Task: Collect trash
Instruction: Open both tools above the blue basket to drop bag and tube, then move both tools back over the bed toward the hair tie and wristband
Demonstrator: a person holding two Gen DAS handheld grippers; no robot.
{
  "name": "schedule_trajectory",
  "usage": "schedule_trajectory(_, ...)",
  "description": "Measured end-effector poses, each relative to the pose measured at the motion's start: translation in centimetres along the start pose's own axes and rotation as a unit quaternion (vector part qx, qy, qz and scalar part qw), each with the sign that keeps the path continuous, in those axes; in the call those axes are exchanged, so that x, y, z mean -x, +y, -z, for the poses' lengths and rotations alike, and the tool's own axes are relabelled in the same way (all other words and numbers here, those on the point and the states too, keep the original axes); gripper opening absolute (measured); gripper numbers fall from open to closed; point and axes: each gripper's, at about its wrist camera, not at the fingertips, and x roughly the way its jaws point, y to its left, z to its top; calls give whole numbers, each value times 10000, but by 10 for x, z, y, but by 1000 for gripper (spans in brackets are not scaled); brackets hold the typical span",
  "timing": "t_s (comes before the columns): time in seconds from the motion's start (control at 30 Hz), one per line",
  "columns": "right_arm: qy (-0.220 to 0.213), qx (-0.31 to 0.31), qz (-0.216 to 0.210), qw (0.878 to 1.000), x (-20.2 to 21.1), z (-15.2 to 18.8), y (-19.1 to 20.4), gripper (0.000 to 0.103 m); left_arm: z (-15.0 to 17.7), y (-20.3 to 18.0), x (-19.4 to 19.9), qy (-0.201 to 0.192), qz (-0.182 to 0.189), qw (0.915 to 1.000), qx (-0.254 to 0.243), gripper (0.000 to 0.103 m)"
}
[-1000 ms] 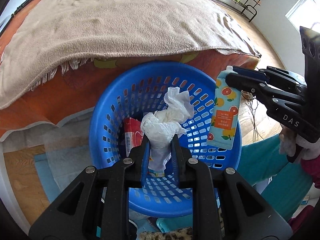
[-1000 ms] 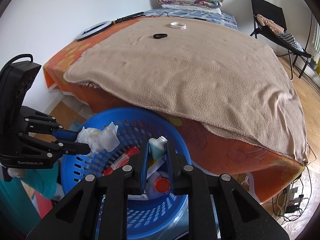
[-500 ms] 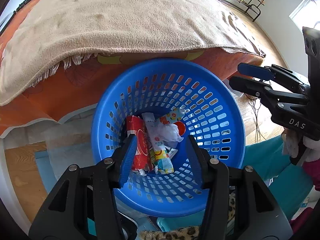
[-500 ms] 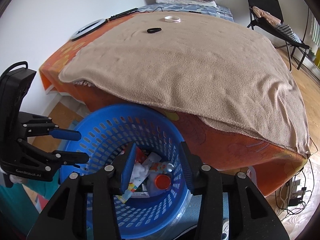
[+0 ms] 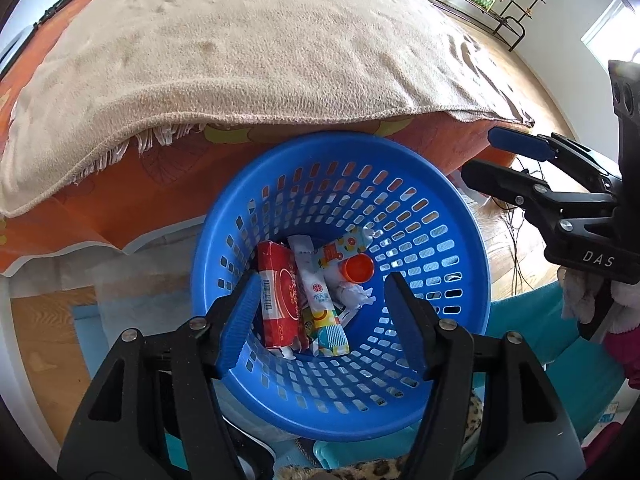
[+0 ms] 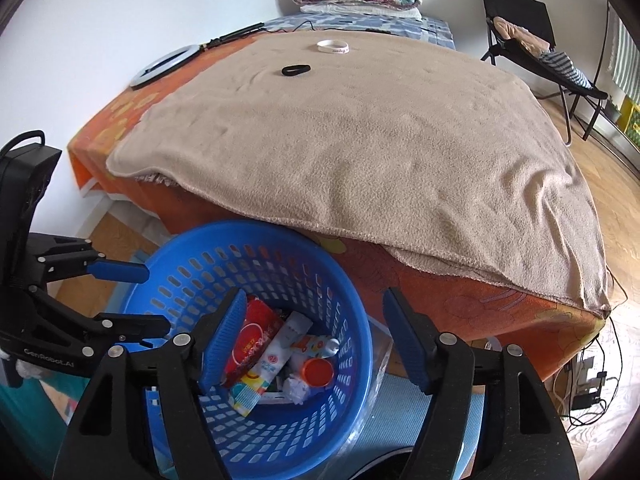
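Observation:
A blue perforated basket (image 5: 460, 240) stands on the floor against the bed; it also shows in the right wrist view (image 6: 352, 280). In it lie a red packet (image 5: 280, 292), white wrappers (image 5: 320, 296), a crumpled tissue (image 5: 354, 294), a small carton and an orange bottle cap (image 5: 359, 269). My left gripper (image 5: 320, 312) is open and empty above the basket. My right gripper (image 6: 312, 336) is open and empty above it too, seen at the right in the left wrist view (image 5: 496, 160).
A bed with a beige blanket (image 6: 360, 128) over an orange sheet fills the back. On it lie a black hair band (image 6: 296, 69) and a white wristband (image 6: 333, 46). A ring light (image 6: 164, 66), folded bedding and a black chair (image 6: 532, 40) stand behind.
A second ago my left gripper held a tissue and my right held a small carton over the basket. Both opened, and the items now lie in the basket.

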Motion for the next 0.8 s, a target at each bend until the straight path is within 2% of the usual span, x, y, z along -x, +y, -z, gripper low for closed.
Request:
schedule_trajectory(0.43, -40, -311, 177, 9994, 3, -14, -12, 72, -25, 1, 19, -373, -67, 9993, -27, 66)
schedule_trajectory(0.53, -57, -464, 230, 9986, 4, -21, -18, 79, -40, 3, 28, -522, -136, 9985, -19, 66)
schedule_trajectory(0.67, -135, -687, 169, 9974, 6, -32, -30, 79, -67, 12, 42, -714, -167, 9973, 61, 66)
schedule_trajectory(0.8, -322, -824, 175, 9959, 10, -49, -40, 79, -103, 27, 55, -988, -377, 9944, 79, 66)
